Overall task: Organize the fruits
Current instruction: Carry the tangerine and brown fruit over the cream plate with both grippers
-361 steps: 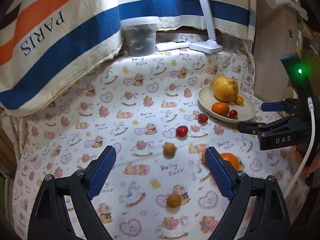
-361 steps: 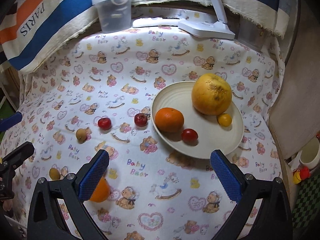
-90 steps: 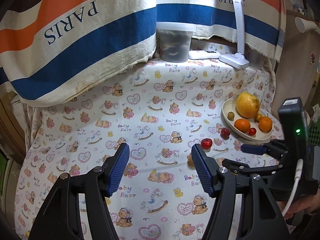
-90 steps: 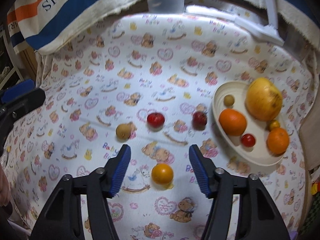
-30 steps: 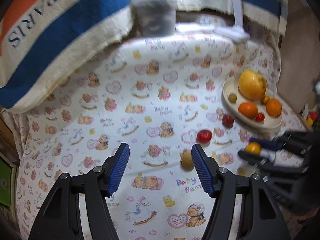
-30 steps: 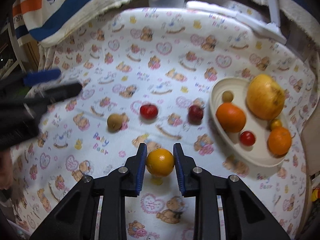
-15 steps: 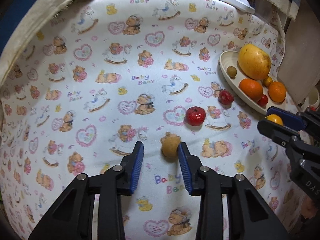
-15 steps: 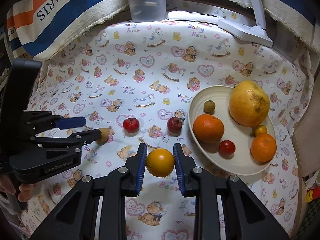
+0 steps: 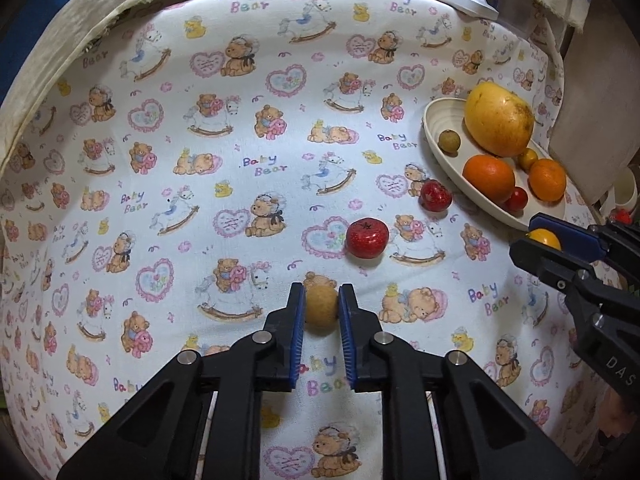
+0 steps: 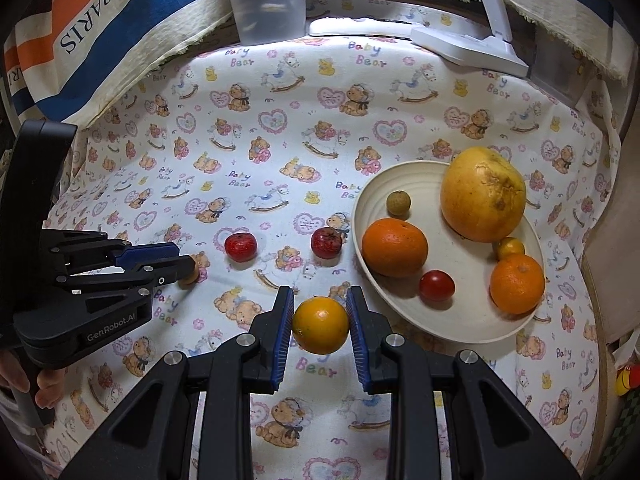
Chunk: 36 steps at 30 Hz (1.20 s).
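Note:
My left gripper (image 9: 321, 306) is shut on a small tan fruit (image 9: 320, 311) that rests on the bear-print cloth (image 9: 224, 128); from the right wrist view it (image 10: 185, 261) shows at the far left with the tan fruit (image 10: 193, 270) peeking past its tip. My right gripper (image 10: 320, 312) is shut on a yellow-orange citrus (image 10: 320, 325) held above the cloth, just left of the cream plate (image 10: 362, 204). The plate holds a big yellow pomelo (image 10: 482, 195), two oranges (image 10: 394, 247), a cherry tomato (image 10: 437, 285), a kumquat and a brown longan (image 10: 398, 203). Two red fruits (image 10: 240, 246) (image 10: 326, 242) lie on the cloth.
A clear plastic tub (image 10: 266, 2) and a white desk lamp base (image 10: 468, 50) stand at the back. A striped "PARIS" fabric (image 10: 76, 32) drapes along the back left. A person's hand (image 10: 38, 380) grips the left tool. The table's right edge drops off past the plate.
My left gripper has dropped toward the cloth and its jaws have come together on the tan fruit. My right gripper kept its hold on the citrus and drifted slightly toward the plate.

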Tool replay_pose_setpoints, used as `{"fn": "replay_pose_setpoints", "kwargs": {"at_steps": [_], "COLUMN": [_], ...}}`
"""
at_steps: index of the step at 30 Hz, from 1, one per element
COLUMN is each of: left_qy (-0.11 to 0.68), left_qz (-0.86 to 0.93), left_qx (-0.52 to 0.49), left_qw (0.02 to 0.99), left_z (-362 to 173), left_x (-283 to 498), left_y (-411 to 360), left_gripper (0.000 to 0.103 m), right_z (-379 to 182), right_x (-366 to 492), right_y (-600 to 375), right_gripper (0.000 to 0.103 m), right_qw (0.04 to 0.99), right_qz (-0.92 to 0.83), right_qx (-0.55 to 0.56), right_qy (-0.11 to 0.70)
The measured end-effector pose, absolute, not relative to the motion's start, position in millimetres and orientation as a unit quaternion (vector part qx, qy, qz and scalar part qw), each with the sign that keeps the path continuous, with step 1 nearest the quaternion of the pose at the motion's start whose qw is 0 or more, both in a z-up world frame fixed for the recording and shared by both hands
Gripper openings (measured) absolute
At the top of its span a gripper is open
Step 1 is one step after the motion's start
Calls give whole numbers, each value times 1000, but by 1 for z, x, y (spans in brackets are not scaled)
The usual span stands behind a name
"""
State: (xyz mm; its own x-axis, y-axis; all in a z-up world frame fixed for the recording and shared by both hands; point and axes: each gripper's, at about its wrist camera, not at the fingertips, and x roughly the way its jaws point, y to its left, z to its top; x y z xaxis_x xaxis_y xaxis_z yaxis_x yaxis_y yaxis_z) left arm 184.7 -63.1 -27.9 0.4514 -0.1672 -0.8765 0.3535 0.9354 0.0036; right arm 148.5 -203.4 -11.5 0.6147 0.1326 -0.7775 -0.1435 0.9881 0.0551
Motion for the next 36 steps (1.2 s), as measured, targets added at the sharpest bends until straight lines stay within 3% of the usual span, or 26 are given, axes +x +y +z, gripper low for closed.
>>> {"fn": "replay_pose_setpoints", "kwargs": {"at_steps": [8, 16, 36], "left_qy": [508, 509, 455], "left_qz": [-147, -157, -240], "left_qx": [110, 102, 90], "left_qw": [842, 840, 853], "left_z": [-32, -25, 20], "left_x": [185, 180, 183], "left_y": [-65, -69, -157], "left_gripper": [21, 20, 20], "right_z": [-11, -4, 4], "right_x": [144, 143, 148], "right_y": [-210, -215, -270], "right_gripper": [28, 28, 28], "right_qw": [901, 905, 912], "right_qz": [72, 64, 9], "right_qx": [0, 3, 21], "right_qy": [428, 421, 409]}}
